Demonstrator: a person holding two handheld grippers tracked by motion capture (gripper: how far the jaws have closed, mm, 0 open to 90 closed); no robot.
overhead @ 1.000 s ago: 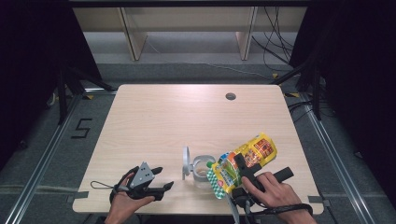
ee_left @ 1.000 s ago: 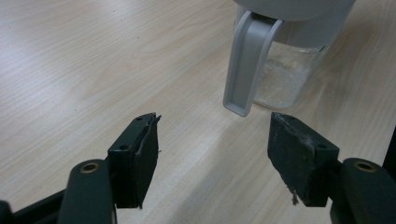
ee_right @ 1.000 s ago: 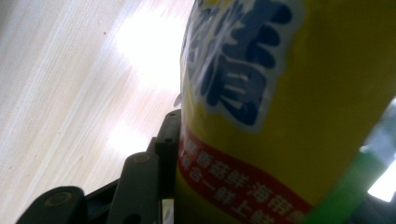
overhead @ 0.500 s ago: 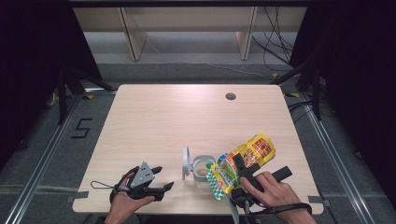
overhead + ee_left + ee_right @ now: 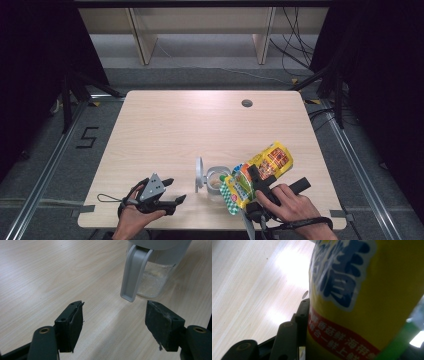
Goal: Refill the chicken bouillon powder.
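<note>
Pouring looks underway near the desk [image 5: 165, 125] front edge: yellow snack bag [image 5: 267, 162], soft, crinkly and light, is pinched mid-body by the right claw [image 5: 255, 181] over the open jar [image 5: 216, 181]; firmer grip is best taken near the seam. Left claw [image 5: 113, 322] is spread, empty.

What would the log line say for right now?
right claw: shut on snack bag, tipped over jar | left claw: open, empty | jar lid: flipped open

Pale wooden table [image 5: 165, 130] on grey floor [image 5: 45, 150] — dark curtains [image 5: 30, 60], shelving [image 5: 200, 30] behind.
</note>
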